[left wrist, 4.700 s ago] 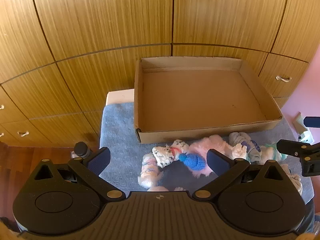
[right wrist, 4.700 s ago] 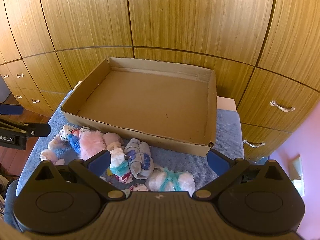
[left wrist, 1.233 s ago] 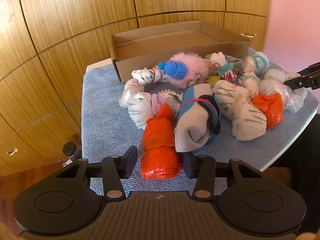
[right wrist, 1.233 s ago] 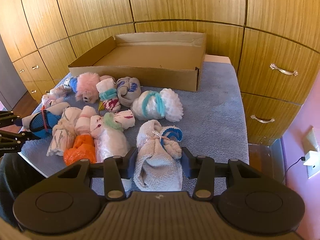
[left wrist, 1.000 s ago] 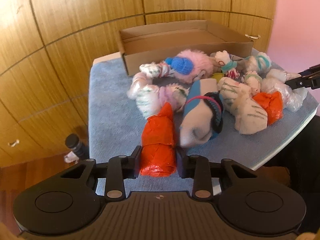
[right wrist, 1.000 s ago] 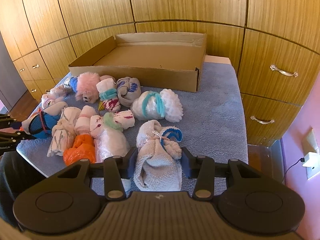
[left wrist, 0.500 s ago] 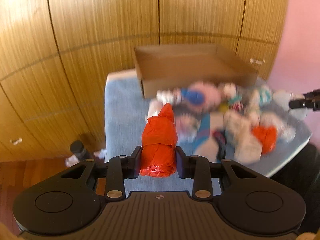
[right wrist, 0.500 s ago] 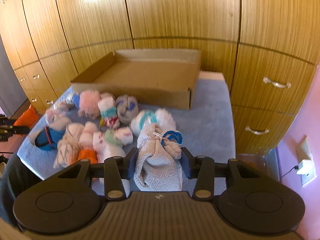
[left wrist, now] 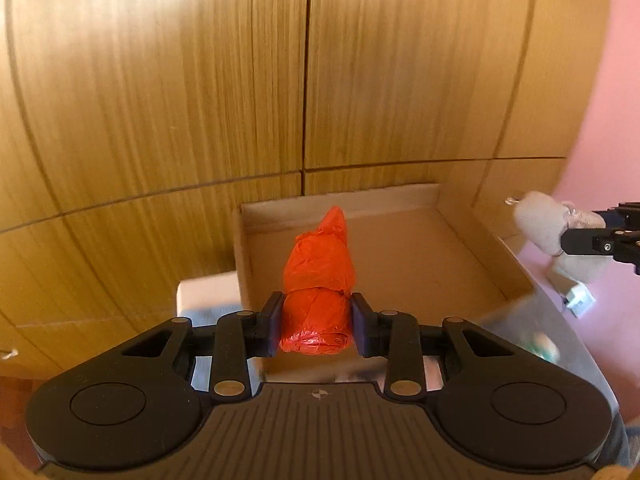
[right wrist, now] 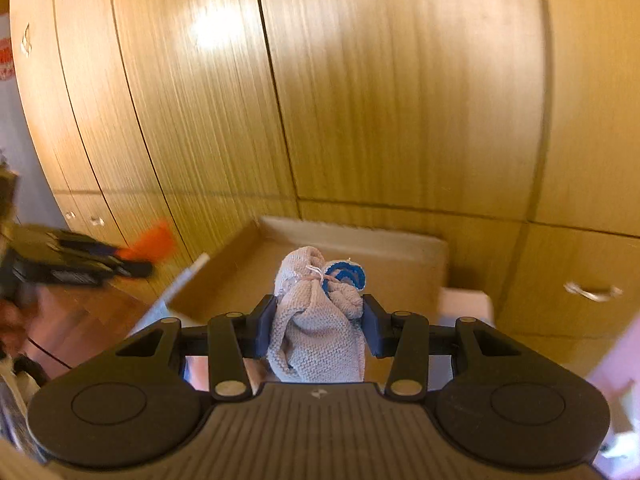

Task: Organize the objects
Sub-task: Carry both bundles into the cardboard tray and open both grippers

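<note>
My left gripper is shut on an orange plastic-wrapped bundle, held in the air before the open cardboard box. In the right wrist view my right gripper is shut on a beige knitted sock bundle with a blue cuff, lifted in front of the same cardboard box. From the left wrist view the right gripper and its beige bundle show at the right edge. The left gripper with the orange bundle appears blurred at the left of the right wrist view.
Wooden wardrobe doors and drawers with metal handles stand right behind the box. The blue-grey cloth-covered table is mostly below both views. A pink wall is at the right, wooden floor at the left.
Both grippers have risen off the table with their bundles and moved toward the box. The pile of sock bundles has dropped out of both views.
</note>
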`<control>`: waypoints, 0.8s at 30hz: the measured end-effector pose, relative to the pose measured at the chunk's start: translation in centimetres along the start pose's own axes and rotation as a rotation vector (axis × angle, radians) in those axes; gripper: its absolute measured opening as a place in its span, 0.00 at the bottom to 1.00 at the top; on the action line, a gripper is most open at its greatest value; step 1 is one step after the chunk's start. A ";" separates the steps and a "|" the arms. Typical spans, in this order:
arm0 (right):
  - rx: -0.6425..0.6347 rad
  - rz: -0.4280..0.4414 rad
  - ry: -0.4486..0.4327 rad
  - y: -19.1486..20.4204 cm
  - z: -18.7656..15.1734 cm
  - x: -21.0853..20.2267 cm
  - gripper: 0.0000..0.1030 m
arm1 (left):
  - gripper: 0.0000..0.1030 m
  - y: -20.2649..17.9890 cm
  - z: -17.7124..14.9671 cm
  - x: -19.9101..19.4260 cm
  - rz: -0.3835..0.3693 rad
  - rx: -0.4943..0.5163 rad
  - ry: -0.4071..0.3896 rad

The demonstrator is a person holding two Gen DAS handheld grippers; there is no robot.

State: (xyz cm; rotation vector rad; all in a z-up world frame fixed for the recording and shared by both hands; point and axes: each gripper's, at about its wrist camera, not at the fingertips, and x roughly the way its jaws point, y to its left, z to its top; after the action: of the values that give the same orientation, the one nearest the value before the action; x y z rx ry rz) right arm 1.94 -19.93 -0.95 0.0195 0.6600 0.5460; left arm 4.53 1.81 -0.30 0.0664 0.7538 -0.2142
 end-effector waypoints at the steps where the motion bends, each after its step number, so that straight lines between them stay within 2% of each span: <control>1: 0.005 0.009 0.008 0.2 0.9 1.5 0.40 | 0.40 -0.1 0.7 1.4 0.012 0.006 0.006; 8: 0.019 -0.004 0.071 0.7 4.1 10.9 0.40 | 0.40 0.2 3.7 9.5 0.081 0.052 0.037; 14: 0.037 -0.016 0.146 0.5 4.6 17.5 0.40 | 0.40 1.0 4.0 14.5 0.113 0.090 0.084; 24: 0.116 -0.008 0.219 -0.4 3.4 23.9 0.40 | 0.41 0.7 3.0 17.3 0.132 0.120 0.115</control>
State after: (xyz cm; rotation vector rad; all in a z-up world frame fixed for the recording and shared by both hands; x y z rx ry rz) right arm 19.76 -8.13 -12.07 0.0669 0.9049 0.5052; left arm 18.98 -0.90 -9.99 0.2429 0.8476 -0.1303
